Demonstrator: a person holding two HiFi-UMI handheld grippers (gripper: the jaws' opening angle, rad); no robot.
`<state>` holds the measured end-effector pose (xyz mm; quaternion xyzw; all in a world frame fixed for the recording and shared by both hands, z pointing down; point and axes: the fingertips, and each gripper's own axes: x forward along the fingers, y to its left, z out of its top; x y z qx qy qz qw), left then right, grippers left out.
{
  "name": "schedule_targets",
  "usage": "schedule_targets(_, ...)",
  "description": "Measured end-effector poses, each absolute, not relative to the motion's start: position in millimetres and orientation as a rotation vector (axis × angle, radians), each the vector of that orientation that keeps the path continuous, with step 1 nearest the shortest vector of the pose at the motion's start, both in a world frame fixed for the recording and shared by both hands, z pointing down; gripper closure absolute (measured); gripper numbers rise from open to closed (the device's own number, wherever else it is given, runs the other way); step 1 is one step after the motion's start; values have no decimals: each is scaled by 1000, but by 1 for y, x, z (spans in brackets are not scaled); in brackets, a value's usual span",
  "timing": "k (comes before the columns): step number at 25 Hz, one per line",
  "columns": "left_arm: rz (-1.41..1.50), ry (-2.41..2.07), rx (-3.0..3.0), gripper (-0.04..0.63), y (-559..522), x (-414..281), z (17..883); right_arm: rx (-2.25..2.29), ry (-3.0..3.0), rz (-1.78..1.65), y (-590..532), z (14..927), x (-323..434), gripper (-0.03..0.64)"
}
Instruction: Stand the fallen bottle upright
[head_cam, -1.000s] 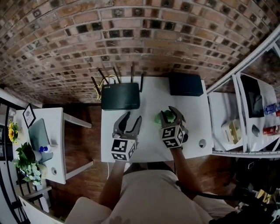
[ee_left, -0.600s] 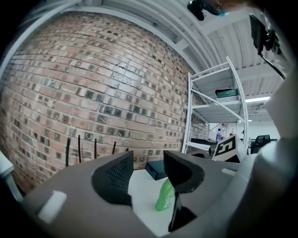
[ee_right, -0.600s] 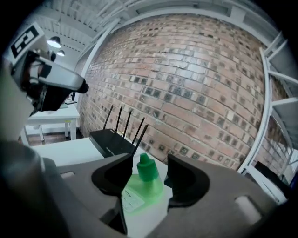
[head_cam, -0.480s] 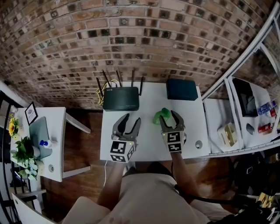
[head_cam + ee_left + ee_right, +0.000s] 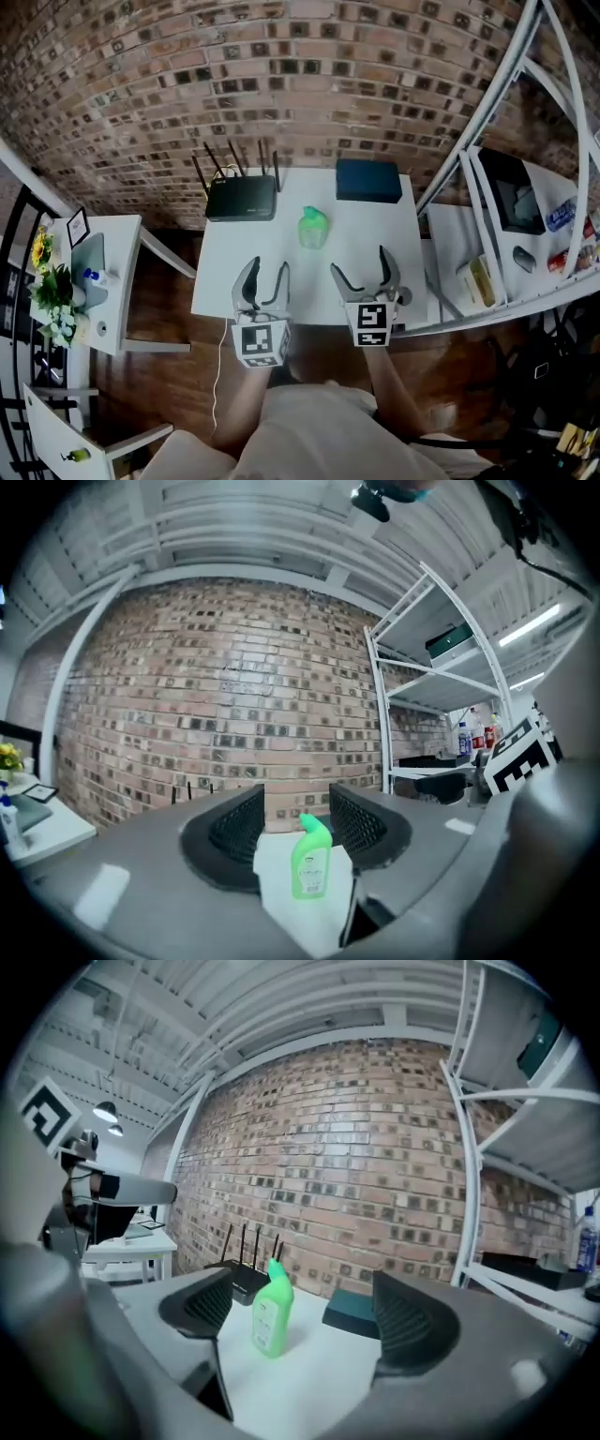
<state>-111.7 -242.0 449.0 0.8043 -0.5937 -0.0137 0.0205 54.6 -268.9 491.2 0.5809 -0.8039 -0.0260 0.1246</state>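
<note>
Now bottle point(image 5: 313, 228) stands on table point(image 5: 375, 239) by brick wall point(image 5: 281, 94); left tongs point(image 5: 267, 270) barely parted, right tongs point(image 5: 359, 262) just opened, empty.

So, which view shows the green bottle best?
The right gripper view: the green bottle stands upright, whole, side on. The left gripper view shows it likewise, beyond the jaws; the head view, from above.
</note>
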Motion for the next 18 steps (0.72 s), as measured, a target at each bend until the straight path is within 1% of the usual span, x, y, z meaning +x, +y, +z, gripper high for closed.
schedule_targets(1, -18, -1867, 2495, 364, -225, -100, 451, 1705, -2357, -66, -255, 493, 66, 164)
schedule_targets(5, 117, -1883, 2471, 287, -170, -64, 473, 1696, -2458, 63, -211, 503, 93, 180)
schedule_targets(9, 170, -1922, 2416, 248, -134, -68, 476, 1645, -2523, 72, -170, 495, 83, 199)
schedule_targets(13, 85, -1925, 2438, 207, -139, -71, 450, 1708, -2512, -1, -161, 468, 84, 210)
schedule_targets(18, -1, -2013, 2428, 190, -140, -82, 429, 1786, -2476, -126, -156, 430, 87, 210)
